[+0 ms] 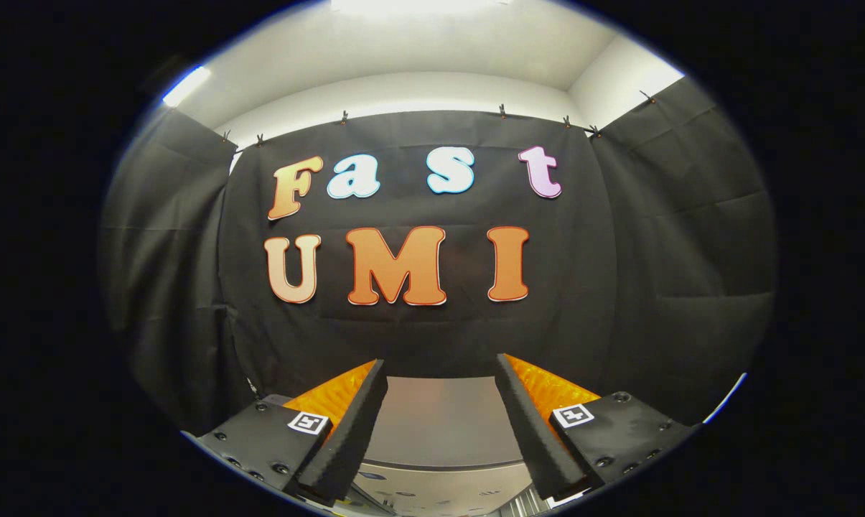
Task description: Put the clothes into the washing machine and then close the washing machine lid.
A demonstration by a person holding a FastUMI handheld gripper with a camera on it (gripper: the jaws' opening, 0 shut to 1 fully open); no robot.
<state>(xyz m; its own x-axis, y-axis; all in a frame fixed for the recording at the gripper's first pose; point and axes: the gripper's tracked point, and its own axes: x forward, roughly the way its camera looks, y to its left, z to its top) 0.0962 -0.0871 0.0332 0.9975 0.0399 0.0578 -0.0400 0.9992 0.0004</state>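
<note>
We hold the hand-held gripper point(439, 373) level, fingers spread wide and empty. Below and between them lies the washing machine lid point(443, 424), apparently shut. No clothes visible, so start or finish fits equally.

Gripper point(441, 368) held level, its 2 fingers point(349, 431) spread apart with nothing between them. Below and between the fingers lies the flat top of the washing machine point(439, 420). Beyond it hangs the booth wall point(432, 330), with side panels left and right.
</note>
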